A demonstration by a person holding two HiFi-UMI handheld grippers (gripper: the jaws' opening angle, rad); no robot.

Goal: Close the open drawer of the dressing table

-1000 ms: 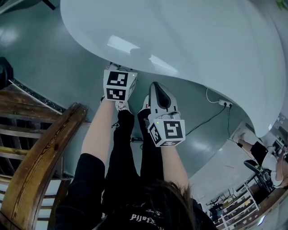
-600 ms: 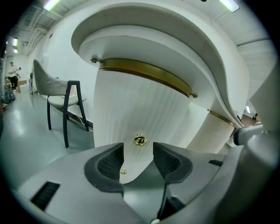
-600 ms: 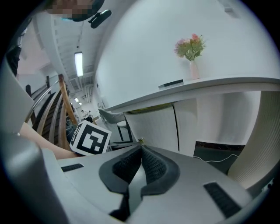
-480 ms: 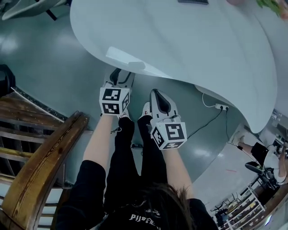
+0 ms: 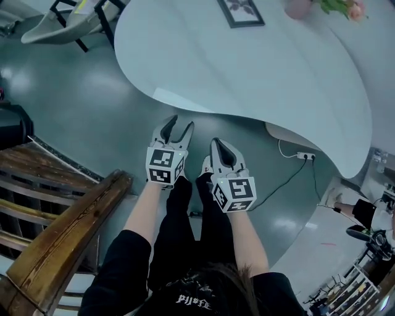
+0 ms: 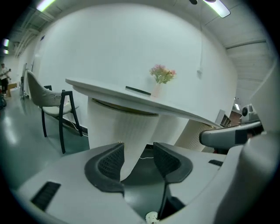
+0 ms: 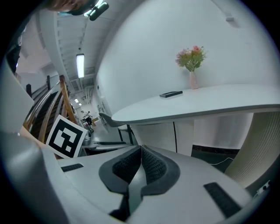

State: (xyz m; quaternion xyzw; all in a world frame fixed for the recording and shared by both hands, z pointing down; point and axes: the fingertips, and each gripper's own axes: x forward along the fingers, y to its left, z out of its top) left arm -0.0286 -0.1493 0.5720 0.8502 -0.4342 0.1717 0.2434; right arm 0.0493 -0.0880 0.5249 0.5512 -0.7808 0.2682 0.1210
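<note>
Left gripper [image 5: 179, 123] agape, right gripper [image 5: 218, 144] closed — table [image 5: 247, 74] ahead

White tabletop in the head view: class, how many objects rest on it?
2. A dark-framed picture lies flat near the view's top edge; a pink vase of flowers stands to its right. The white tabletop runs out of frame, so more may be hidden.

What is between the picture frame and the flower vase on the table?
Nothing. Just bare table lies between the frame and the vase, as the head view shows.

Dressing table [image 5: 247, 68] ahead, wooden rail [image 5: 62, 234] left
</note>
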